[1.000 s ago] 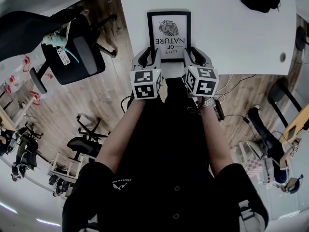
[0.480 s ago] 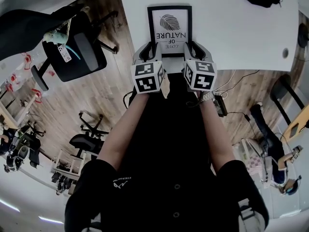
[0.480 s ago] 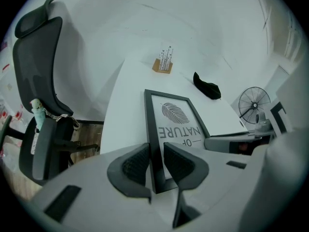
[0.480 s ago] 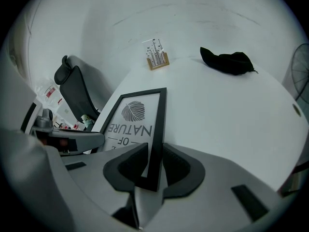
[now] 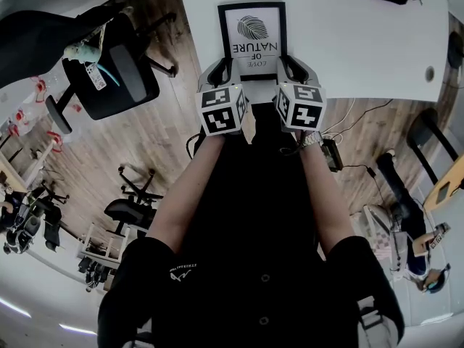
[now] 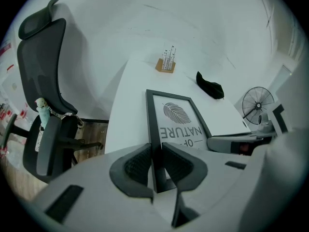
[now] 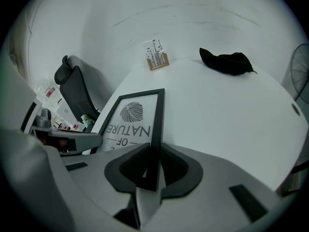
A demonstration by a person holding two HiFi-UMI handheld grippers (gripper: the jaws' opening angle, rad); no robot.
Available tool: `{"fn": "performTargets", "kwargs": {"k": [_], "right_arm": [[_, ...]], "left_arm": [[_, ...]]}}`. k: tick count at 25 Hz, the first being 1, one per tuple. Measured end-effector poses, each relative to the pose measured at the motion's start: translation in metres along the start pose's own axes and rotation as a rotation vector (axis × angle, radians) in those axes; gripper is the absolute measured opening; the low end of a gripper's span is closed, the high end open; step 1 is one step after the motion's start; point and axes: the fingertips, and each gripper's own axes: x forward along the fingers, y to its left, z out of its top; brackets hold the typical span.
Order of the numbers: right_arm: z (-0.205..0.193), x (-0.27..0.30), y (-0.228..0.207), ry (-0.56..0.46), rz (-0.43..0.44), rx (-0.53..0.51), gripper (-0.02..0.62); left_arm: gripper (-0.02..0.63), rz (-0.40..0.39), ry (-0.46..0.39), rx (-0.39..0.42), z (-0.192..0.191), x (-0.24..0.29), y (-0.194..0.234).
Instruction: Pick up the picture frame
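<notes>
The picture frame is black, with a white print of a leaf and the words LOVE OF NATURE. It lies flat near the front edge of the white table. My left gripper straddles the frame's left rail close to the near corner, and its pads sit against that rail. My right gripper straddles the right rail at the other near corner. Its jaws are closing, and the rail between them fills the gap between the pads.
A black cloth lies at the table's far right, and a small wooden holder with thin sticks stands at the far edge. A black office chair stands left of the table. A fan and a cable hole are to the right.
Both grippers stay at the frame's near corners. The head view has shifted a little, so the frame and the table edge sit higher in the picture.
</notes>
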Motion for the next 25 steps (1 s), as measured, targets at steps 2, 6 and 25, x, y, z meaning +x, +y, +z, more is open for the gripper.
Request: {"fn": "performTargets", "kwargs": {"k": [2, 6, 25], "right_arm": [[-0.003, -0.001, 0.002, 0.003, 0.002, 0.002, 0.069], [-0.011, -0.005, 0.005, 0.007, 0.013, 0.014, 0.069], [-0.038, -0.027, 0.017, -0.004, 0.056, -0.072, 0.069]], "left_arm": [[0.072, 0.005, 0.003, -0.003, -0.004, -0.003, 0.001], [0.071, 0.015, -0.008, 0.012, -0.007, -0.009, 0.001], [0.071, 0.063, -0.073, -0.034, -0.043, -0.041, -0.002]]}}
